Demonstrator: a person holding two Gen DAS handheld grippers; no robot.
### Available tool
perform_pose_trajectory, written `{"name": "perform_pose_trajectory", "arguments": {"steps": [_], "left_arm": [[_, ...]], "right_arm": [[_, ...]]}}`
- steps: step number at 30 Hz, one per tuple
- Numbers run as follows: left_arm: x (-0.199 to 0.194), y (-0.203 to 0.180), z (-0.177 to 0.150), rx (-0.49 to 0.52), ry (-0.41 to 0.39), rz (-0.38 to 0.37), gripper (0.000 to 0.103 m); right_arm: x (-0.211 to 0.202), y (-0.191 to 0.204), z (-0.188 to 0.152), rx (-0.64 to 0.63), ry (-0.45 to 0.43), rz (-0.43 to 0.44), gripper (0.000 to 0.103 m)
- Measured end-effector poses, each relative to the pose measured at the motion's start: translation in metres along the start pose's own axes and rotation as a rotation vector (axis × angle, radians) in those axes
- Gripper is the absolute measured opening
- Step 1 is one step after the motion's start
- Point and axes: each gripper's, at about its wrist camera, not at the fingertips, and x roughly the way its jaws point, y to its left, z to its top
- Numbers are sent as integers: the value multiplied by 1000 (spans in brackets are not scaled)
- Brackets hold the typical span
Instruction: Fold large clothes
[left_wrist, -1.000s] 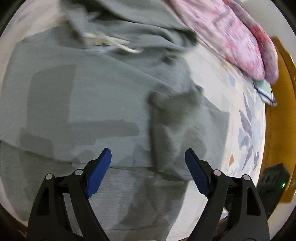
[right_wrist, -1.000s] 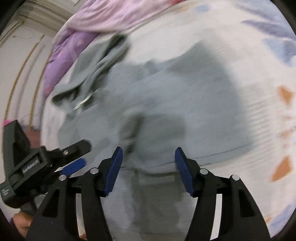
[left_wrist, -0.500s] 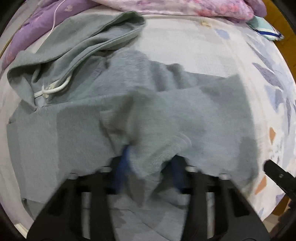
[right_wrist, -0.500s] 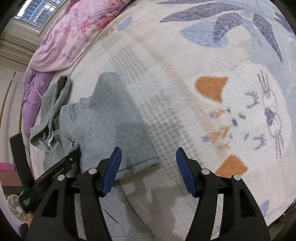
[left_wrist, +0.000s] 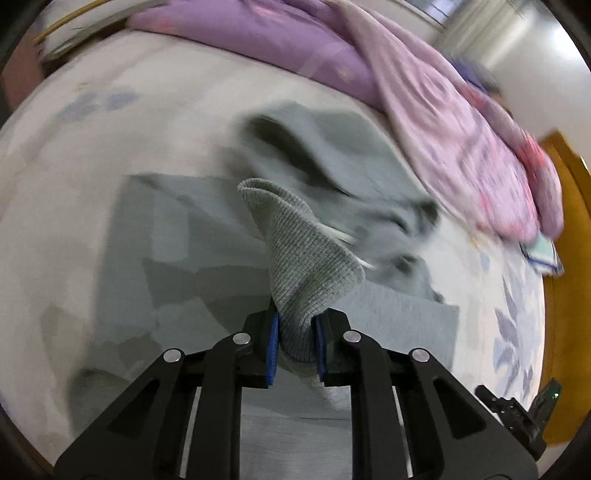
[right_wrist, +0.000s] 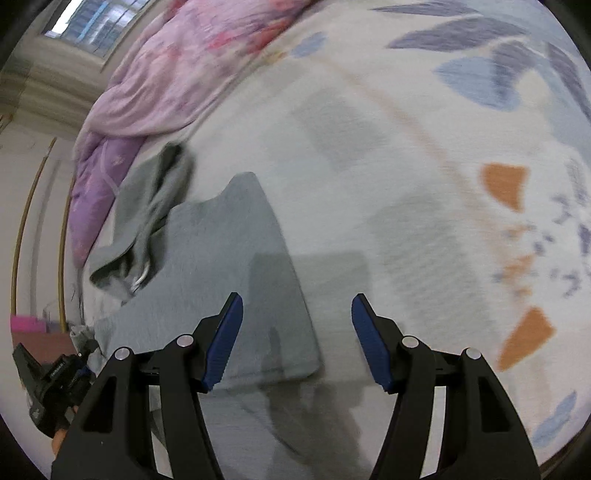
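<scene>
Left tongs (left_wrist: 295, 345): closed tight on a ribbed cuff (left_wrist: 303, 258) of the grey hoodie (left_wrist: 207, 266), which stands up from between the blue pads (left_wrist: 272, 345).
Right tongs (right_wrist: 297, 341): spread wide, holding nothing, above the hoodie's near right corner and the bare bed sheet (right_wrist: 406, 184).
Hoodie: lies spread on the bed, its hood (left_wrist: 332, 155) bunched toward the far edge, a pale drawstring (left_wrist: 343, 236) showing by it.
Surroundings: a purple and pink quilt (left_wrist: 424, 110) is heaped along the far edge of the bed, just beyond the hood; a small folded blue-edged cloth (left_wrist: 543, 254) lies at its right end; an orange wooden panel (left_wrist: 569, 295) borders the bed's right side.
In the way: the raised cuff hides part of the hoodie's middle in the left wrist view.
Left view only: the clamped cuff, the folded cloth, the wooden panel.
Right view only: the hoodie's straight right edge (right_wrist: 291, 280), the sheet's orange and blue leaf print, a window (right_wrist: 85, 26) beyond the quilt, and the left tongs' black body low at the left edge.
</scene>
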Motion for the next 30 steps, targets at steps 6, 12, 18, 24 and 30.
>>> {"name": "perform_pose_trajectory", "arguments": {"steps": [6, 12, 18, 24, 30], "left_arm": [[4, 89, 3, -106, 16, 49, 15], [44, 141, 2, -151, 160, 86, 20], [53, 162, 1, -160, 177, 234, 74], [34, 176, 17, -202, 184, 221, 75], [-6, 168, 56, -255, 39, 223, 75]], "right_arm": [[38, 55, -7, -89, 62, 42, 56], [69, 85, -13, -172, 91, -9, 52], [101, 71, -9, -169, 159, -145, 52], [95, 69, 0, -139, 164, -133, 51], [66, 84, 37, -148, 80, -100, 52]]}}
